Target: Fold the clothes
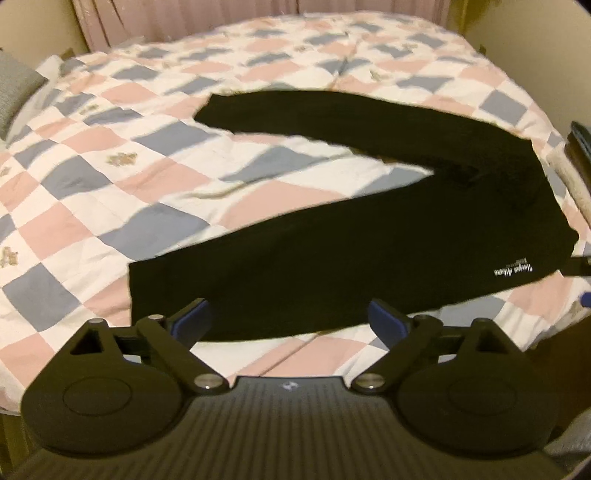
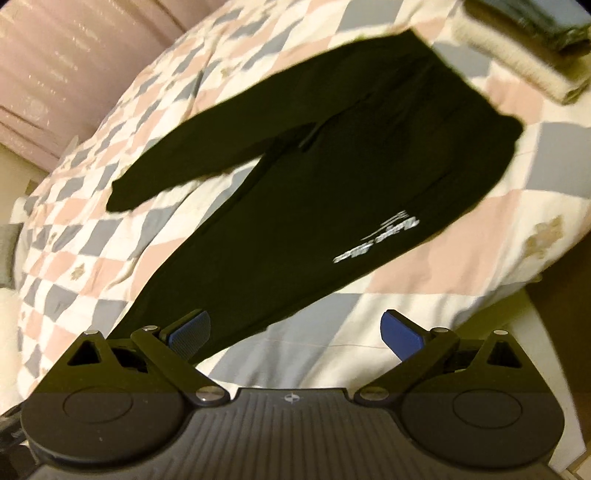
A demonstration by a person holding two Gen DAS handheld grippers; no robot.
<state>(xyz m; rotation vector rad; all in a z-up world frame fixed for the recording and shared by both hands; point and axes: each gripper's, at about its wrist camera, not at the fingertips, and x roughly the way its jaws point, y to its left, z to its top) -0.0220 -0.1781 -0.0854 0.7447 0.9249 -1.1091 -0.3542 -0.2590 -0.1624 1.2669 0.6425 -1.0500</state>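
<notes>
So black pants (image 1: 369,236) lie spread flat on the bed (image 1: 110,184), legs splayed left, waist right. Soft, light, floppy; grab at hem or waistband. Left gripper (image 1: 290,319) and right gripper (image 2: 295,328) both gape, holding nothing.

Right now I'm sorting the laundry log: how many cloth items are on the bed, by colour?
Black: 1, the trousers spread flat with legs apart.
Dark green: 1, a folded piece on top of the stack.
Cream: 1, a folded piece beneath it.
Total: 3, all lying on the checked quilt.
</notes>
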